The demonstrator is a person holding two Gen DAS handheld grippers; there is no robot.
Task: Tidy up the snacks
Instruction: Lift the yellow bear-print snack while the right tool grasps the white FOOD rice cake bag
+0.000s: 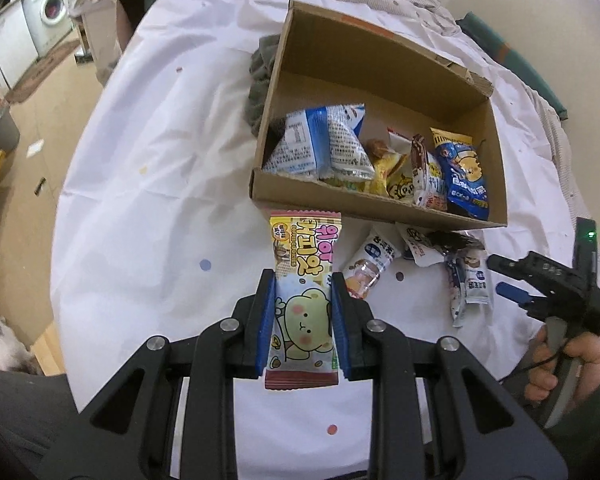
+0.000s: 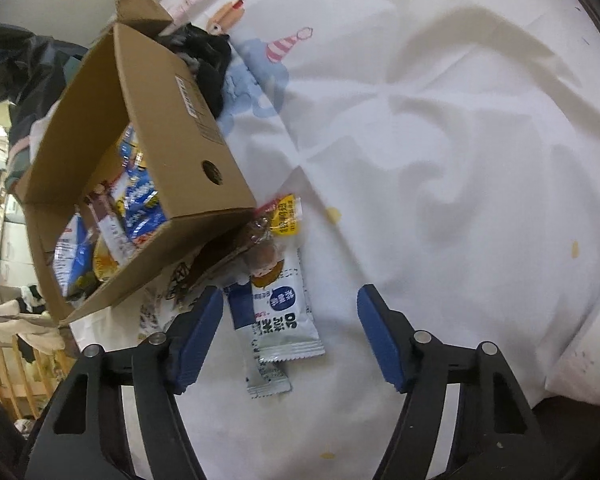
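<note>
Pointing steeply down over the white sheet (image 1: 148,168), the left gripper (image 1: 303,280) is pinching a bear-print snack packet (image 1: 304,300) between its blue pads, its jaws nearly closed on the wrapper's sides. The packet is hanging lengthwise, its top end reaching toward the near wall of the cardboard box (image 1: 380,208), which is sitting open on the sheet with several snack packs piled inside.

To the right in that view, a hand (image 1: 572,364) is gripping the handle of the right gripper (image 1: 500,276), which is angling down toward the loose packets lying just in front of the box. Its own camera is showing what the left view is not: the right gripper (image 2: 290,340) is standing with jaws wide apart, holding nothing, while a white-and-blue sachet (image 2: 286,312) is lying flat on the sheet between the pads, touching neither. A slimmer sachet (image 2: 260,372) is lying partly under it. The box (image 2: 172,128) is appearing tilted at upper left, with a yellow-labelled packet (image 2: 286,216) just beside its corner.
</note>
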